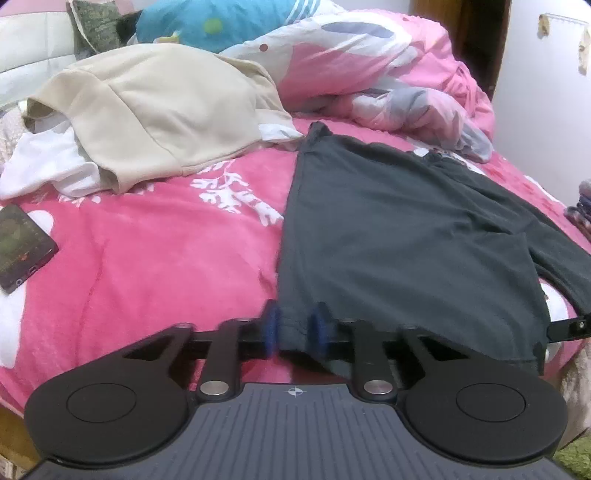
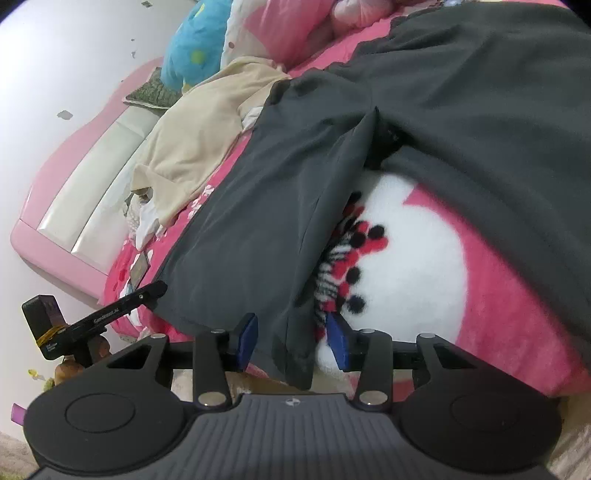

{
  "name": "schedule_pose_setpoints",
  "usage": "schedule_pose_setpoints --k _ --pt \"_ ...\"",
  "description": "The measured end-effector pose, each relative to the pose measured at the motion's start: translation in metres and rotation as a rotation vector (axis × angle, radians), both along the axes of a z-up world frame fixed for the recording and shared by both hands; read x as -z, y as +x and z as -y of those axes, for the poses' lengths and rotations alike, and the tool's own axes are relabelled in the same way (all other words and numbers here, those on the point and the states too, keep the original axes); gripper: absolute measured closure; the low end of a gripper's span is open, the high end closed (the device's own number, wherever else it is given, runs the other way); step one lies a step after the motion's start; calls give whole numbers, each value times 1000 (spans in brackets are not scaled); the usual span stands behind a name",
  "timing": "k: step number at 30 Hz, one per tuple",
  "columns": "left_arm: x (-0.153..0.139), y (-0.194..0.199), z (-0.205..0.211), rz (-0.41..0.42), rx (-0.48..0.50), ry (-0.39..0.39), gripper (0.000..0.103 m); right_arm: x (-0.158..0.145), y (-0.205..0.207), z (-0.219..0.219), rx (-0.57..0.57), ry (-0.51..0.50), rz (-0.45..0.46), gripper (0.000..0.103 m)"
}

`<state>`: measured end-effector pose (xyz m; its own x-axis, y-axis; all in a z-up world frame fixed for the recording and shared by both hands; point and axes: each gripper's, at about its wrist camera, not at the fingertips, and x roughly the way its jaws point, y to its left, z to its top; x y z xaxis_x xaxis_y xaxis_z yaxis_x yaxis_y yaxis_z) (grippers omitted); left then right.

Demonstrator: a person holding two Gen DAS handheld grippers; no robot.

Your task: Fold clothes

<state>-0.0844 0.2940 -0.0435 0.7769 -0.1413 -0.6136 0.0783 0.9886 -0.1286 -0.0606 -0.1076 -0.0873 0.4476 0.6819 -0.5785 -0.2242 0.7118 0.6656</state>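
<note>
A dark grey T-shirt (image 1: pixel 388 229) lies spread on the pink bed blanket (image 1: pixel 147 258), its lower edge hanging over the near side of the bed. My left gripper (image 1: pixel 295 326) straddles the shirt's lower left corner. Its blue pads (image 1: pixel 271 325) look blurred and stand apart, with the hem between them. In the right wrist view the same shirt (image 2: pixel 424 110) fills the upper half. One folded flap (image 2: pixel 295 332) of it hangs between the blue pads (image 2: pixel 247 338) of my right gripper (image 2: pixel 291 341), with a gap on each side. The left gripper (image 2: pixel 92 321) shows at the shirt's far corner.
A beige garment (image 1: pixel 155 107) lies over a white one (image 1: pixel 48 166) at the back left, and a phone (image 1: pixel 22 247) rests at the left edge. A crumpled pink duvet (image 1: pixel 369 62) and a blue cushion (image 1: pixel 207 22) sit behind. The pink-and-white headboard (image 2: pixel 74 177) stands against the wall.
</note>
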Motion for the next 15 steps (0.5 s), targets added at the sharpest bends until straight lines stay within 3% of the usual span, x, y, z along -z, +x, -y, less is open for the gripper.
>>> schedule_pose_setpoints --k 3,6,10,15 --pt "-5 -2 -13 1 -22 -94 100 5 -3 -6 -28 5 -3 88" --pt "-11 -3 -29 -4 -48 -213 101 0 -6 -12 -53 24 21 101" --pt "-14 -5 -55 -34 -81 -398 102 -17 -8 -10 -83 100 58 102" --pt "-23 -10 -73 -12 -92 -513 103 -34 -8 -9 -131 194 39 102"
